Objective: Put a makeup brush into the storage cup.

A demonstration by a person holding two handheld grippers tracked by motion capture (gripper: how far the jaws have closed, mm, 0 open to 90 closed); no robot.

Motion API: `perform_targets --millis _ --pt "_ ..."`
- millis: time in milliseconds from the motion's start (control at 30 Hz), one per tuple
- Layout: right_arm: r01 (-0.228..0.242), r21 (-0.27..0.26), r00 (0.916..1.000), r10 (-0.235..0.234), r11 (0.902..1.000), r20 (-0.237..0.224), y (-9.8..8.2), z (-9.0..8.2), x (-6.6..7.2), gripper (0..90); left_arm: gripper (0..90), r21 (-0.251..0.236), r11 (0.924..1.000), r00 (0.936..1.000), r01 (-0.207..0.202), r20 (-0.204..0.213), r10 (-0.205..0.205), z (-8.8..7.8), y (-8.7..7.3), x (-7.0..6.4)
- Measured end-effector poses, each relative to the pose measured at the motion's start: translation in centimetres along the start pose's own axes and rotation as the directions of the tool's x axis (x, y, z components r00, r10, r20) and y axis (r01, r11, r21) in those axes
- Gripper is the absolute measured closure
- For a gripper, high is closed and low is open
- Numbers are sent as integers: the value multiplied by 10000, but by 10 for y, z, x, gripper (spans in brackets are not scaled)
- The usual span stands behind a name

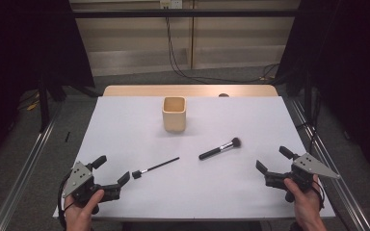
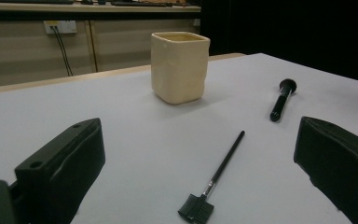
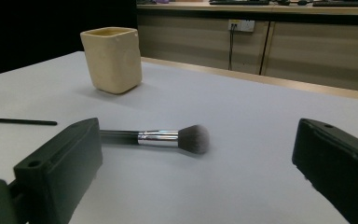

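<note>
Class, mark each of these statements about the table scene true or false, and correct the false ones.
1. The cream cup stands upright. True.
2. The powder brush is inside the cup. False: it lies on the table.
3. The left gripper is open and holds nothing. True.
4. The right gripper is shut on the powder brush. False: it is open, apart from the brush.
5. The thin comb brush lies near the left gripper. True.

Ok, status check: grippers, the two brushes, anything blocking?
Left gripper open, empty, near thin brush. Right gripper open, empty, near powder brush. Both brushes flat on table. Cup upright behind them. Nothing blocking.
</note>
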State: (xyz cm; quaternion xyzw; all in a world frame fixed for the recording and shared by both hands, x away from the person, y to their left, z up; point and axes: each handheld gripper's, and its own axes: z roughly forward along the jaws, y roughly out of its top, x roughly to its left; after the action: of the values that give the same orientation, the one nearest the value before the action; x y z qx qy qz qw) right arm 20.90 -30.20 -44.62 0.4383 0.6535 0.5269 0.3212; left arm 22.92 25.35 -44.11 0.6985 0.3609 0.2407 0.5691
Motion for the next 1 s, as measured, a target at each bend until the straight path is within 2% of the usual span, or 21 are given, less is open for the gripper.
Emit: perform_targets --millis 133,267,300,367,400,467,600,633,700,733,933,1000 --pt "-19 13 10000 20 10000 -68 -1 1 1 11 20 16 10000 10000 -9 -38 9 1 0 1" --pt "-30 58 9998 31 10000 -185 -2 1 0 10 20 160 9997 9998 -174 110 172 2 2 1" --pt "-30 58 9998 31 10000 -185 -2 1 0 10 20 191 9997 9999 -162 61 161 2 2 0" --pt "-68 64 9997 70 10000 -251 -2 3 0 9 20 148 9999 9997 57 249 -60 0 4 1" --pt "-63 54 9996 64 10000 -289 -2 3 1 8 20 114 9999 9998 -43 201 41 0 5 1" --pt "-50 76 9994 53 10000 -354 -1 4 1 8 16 -23 10000 9991 70 416 -69 -1 6 0" --pt "-66 100 9992 70 9999 -393 -1 3 3 8 16 -13 9998 9992 -182 367 182 -2 9 -2" --pt "-55 81 9994 58 10000 -331 -1 4 3 8 16 -48 10000 9986 -45 525 48 -1 10 -1" --pt "-118 94 9993 122 9999 -354 0 4 3 8 21 -37 10000 9985 -51 544 53 0 11 -1" --pt "-65 88 9993 68 9999 -364 0 4 4 7 24 -12 9998 9980 -175 603 175 1 13 -1" --pt "-110 126 9982 117 9999 -585 0 5 7 7 26 23 9996 9971 -278 708 276 8 19 0" --pt "-86 128 9978 94 9999 -654 0 5 8 7 27 56 9991 9955 -427 844 421 13 23 -1"
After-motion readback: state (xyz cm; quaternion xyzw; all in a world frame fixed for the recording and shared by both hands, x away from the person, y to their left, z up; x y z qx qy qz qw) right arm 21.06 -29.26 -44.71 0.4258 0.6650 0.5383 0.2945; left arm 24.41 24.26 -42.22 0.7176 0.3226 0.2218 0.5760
